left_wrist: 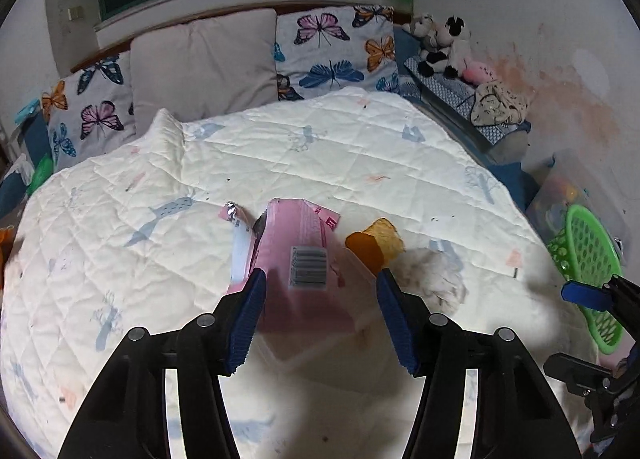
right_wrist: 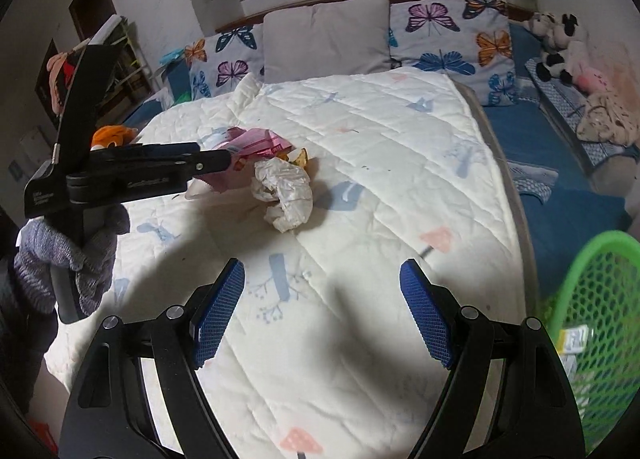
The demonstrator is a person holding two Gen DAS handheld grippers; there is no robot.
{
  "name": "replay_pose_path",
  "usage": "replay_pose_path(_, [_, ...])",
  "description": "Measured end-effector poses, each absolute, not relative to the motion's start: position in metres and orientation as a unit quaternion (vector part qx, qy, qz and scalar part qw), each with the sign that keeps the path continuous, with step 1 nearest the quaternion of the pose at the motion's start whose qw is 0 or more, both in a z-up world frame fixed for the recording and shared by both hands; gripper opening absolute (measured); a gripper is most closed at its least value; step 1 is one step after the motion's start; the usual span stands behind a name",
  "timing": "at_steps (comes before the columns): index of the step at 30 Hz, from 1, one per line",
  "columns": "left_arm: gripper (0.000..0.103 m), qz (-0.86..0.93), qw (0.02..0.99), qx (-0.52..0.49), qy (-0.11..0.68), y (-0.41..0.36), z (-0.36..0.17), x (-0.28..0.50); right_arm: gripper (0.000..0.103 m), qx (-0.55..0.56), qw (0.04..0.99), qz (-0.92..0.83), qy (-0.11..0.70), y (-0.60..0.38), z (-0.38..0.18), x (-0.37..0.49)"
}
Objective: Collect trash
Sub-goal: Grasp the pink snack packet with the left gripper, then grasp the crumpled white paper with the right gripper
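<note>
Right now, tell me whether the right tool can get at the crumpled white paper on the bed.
Probably yes. The right tool is open and empty, and only bare quilt lies between it and the crumpled white paper. The left tool works beside it at the pink box.

left wrist: low over the quilt [left_wrist: 360, 147] near the bed's foot edge, facing down toward the headboard pillows [left_wrist: 204, 63], close on the pink carton [left_wrist: 296, 255] | right wrist: farther back, same facing | shared: quilt, pillows, carton, crumpled paper [right_wrist: 286, 189], green basket [right_wrist: 600, 299]
</note>
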State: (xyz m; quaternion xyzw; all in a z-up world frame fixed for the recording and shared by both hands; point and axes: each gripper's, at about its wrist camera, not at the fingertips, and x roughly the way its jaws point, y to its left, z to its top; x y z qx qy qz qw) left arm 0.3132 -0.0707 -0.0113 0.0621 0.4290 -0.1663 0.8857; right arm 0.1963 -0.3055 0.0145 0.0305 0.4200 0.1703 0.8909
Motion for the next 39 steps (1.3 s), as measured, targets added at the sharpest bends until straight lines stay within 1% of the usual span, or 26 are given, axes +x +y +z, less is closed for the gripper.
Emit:
replay_pose_path(5, [0.054, -0.159, 0.881, 0.066, 0.441, -0.07, -0.023, 0.331, 0.079, 0.027, 0.886, 0.179, 0.426, -0.297, 0.006, 0.217])
replay_pose_path(7, [0.05, -0.162, 0.881, 0.06, 0.441, -0.069, -0.025, 0.334, 0.078, 0.027, 0.884, 0.184, 0.429, -0.293, 0.003, 0.223])
replay_pose_path(11, [0.048, -0.165, 0.882, 0.054, 0.439, -0.067, -0.025, 0.337, 0.078, 0.028, 0.88, 0.195, 0.432, -0.286, -0.004, 0.24])
replay_pose_path(15, [0.044, -0.164, 0.886, 0.047, 0.431, -0.065, -0.025, 0.336, 0.076, 0.033, 0.874, 0.197, 0.442, -0.281, -0.012, 0.257])
replay_pose_path(25, [0.043, -0.17, 0.897, 0.024, 0.408, -0.054, -0.012, 0.327, 0.072, 0.031, 0.868, 0.194, 0.456, -0.267, -0.031, 0.279])
replay_pose_path(30, [0.043, -0.169, 0.902, 0.01, 0.398, -0.045, -0.003, 0.321, 0.058, 0.017, 0.867, 0.203, 0.454, -0.256, -0.029, 0.277])
replay_pose_path(32, [0.043, -0.168, 0.903, 0.003, 0.395, -0.042, 0.0, 0.318, 0.055, 0.017, 0.866, 0.207, 0.455, -0.253, -0.029, 0.276])
replay_pose_path(37, [0.043, -0.165, 0.907, -0.006, 0.387, -0.034, 0.007, 0.31, 0.054, 0.018, 0.863, 0.207, 0.46, -0.25, -0.031, 0.275])
replay_pose_path(38, [0.043, -0.165, 0.908, -0.006, 0.384, -0.032, 0.008, 0.307, 0.052, 0.018, 0.863, 0.207, 0.461, -0.248, -0.032, 0.275])
replay_pose_path(39, [0.043, -0.165, 0.909, -0.005, 0.383, -0.031, 0.01, 0.305, 0.047, 0.018, 0.861, 0.209, 0.463, -0.247, -0.032, 0.275])
